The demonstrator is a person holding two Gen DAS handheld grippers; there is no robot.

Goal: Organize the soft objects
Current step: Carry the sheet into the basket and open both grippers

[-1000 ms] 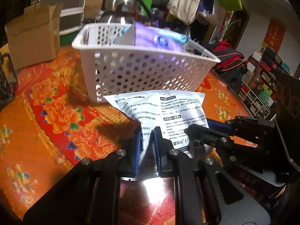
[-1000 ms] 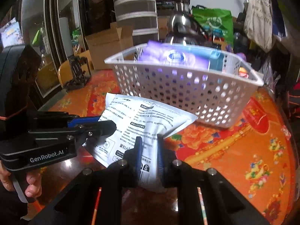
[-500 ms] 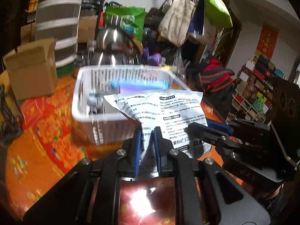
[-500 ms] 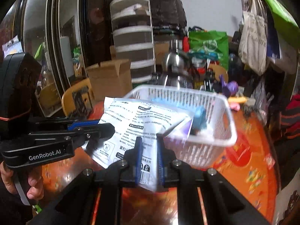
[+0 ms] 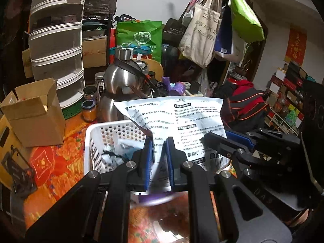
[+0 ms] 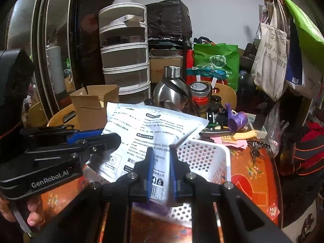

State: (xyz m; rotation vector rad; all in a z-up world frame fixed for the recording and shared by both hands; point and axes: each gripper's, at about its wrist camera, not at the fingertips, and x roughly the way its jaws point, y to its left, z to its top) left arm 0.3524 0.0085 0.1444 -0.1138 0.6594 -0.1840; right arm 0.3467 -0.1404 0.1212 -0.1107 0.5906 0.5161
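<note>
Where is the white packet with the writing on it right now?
The white packet is up in the air over the white basket, pinched by the left hand-held gripper and the right hand-held gripper, in front of the steel kettle.

Both tongs (image 5: 159,158) (image 6: 162,170) clamped, side by side

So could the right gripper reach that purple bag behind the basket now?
Probably not: the right gripper is shut on the white packet, and the basket sits before the purple bag.
</note>
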